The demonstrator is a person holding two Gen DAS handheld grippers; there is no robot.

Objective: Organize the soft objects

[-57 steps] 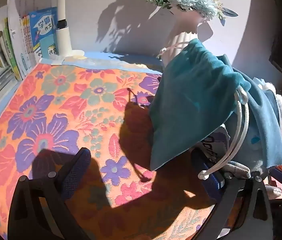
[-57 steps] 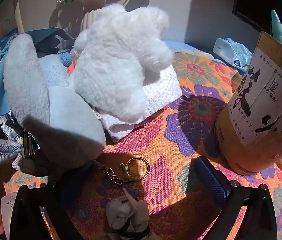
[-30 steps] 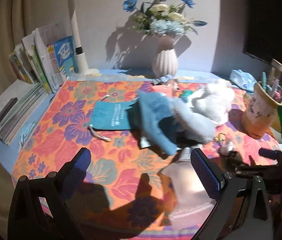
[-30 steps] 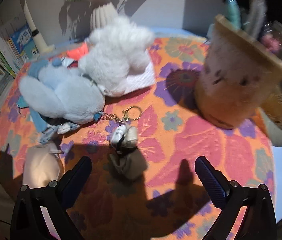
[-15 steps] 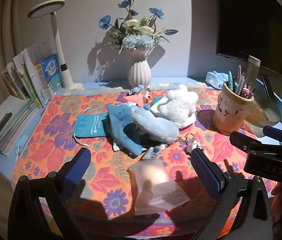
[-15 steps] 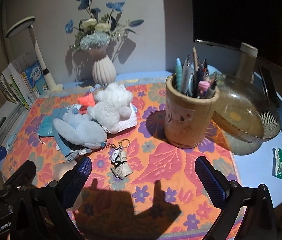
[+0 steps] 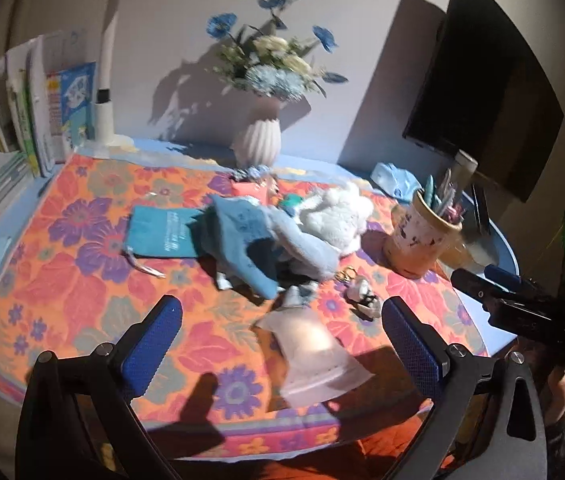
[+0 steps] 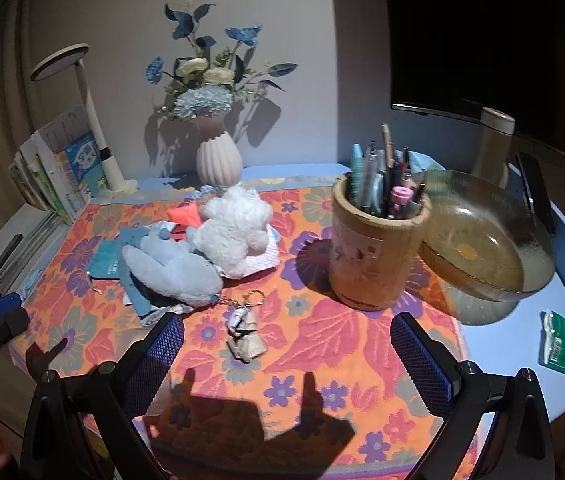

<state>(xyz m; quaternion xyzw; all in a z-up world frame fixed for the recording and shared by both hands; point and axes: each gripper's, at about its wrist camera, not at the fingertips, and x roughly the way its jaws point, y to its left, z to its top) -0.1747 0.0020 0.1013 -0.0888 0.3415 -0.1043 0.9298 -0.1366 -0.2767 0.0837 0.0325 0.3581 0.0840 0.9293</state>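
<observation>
A pile of soft things lies mid-table on the floral cloth point(image 7: 82, 280): a white plush point(image 8: 234, 232) point(image 7: 338, 216), a light-blue plush point(image 8: 170, 268) point(image 7: 294, 248), blue cloth point(image 7: 238, 236), and a teal drawstring pouch point(image 7: 162, 232) lying flat to the left. A pale pink pouch point(image 7: 314, 352) and a small keychain doll point(image 8: 244, 332) lie nearer the front edge. My left gripper point(image 7: 278, 336) is open and empty, held back above the front edge. My right gripper point(image 8: 286, 356) is open and empty, also held back.
A wooden pen holder point(image 8: 374, 256) and a glass bowl point(image 8: 478, 248) stand to the right. A vase of flowers point(image 8: 218, 160), a desk lamp point(image 8: 94, 136) and books point(image 8: 54, 168) line the back and left. A green packet point(image 8: 564, 344) lies at the right edge.
Both grippers have pulled back and up from the pile. The teal pouch left my left gripper and now lies flat on the cloth. Both grippers hover open over the front edge.
</observation>
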